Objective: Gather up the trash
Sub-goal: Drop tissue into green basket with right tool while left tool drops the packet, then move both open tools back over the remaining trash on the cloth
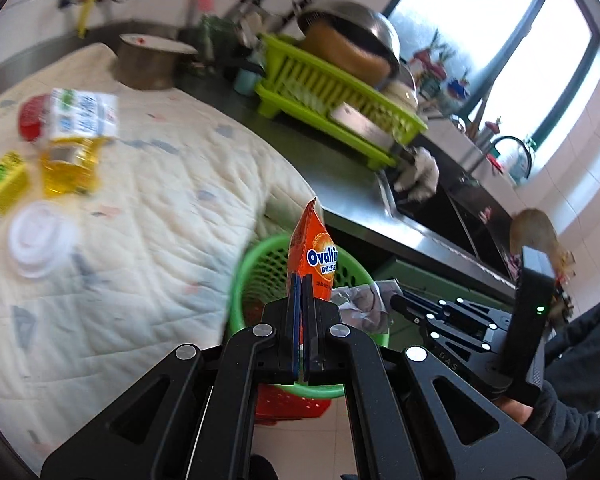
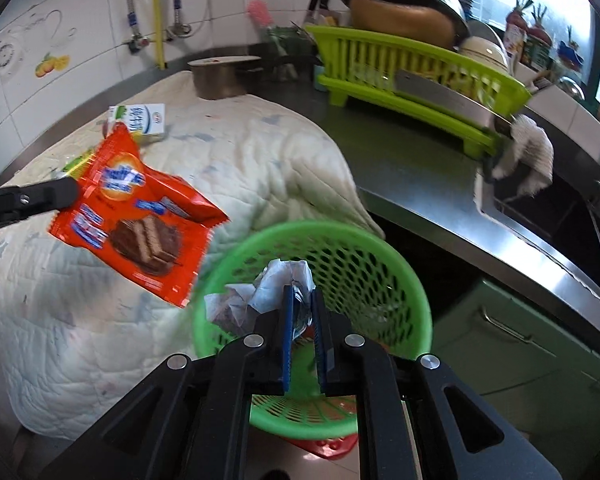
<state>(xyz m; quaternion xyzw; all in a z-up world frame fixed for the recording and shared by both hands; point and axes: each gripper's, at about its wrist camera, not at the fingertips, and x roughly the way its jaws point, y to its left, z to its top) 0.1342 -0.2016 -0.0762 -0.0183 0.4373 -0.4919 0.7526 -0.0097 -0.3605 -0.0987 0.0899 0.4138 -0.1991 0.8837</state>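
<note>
My left gripper (image 1: 301,280) is shut on an orange Ovaltine wrapper (image 1: 313,254) and holds it upright above the near rim of a green mesh basket (image 1: 256,276). In the right wrist view the same wrapper (image 2: 140,216) hangs from the left gripper (image 2: 70,192) to the left of the basket (image 2: 380,256). My right gripper (image 2: 301,294) is shut on a crumpled grey-white paper (image 2: 268,292) over the basket's inside. That paper (image 1: 364,300) and the right gripper (image 1: 394,302) also show in the left wrist view, just right of the wrapper.
A white quilted cloth (image 1: 148,208) covers the counter and holds a milk carton (image 1: 86,114), a yellow pack (image 1: 70,168), a white lid (image 1: 40,240) and a red lid (image 1: 32,120). A lime dish rack (image 2: 416,72), a steel pot (image 2: 220,76) and a sink (image 2: 540,208) lie beyond.
</note>
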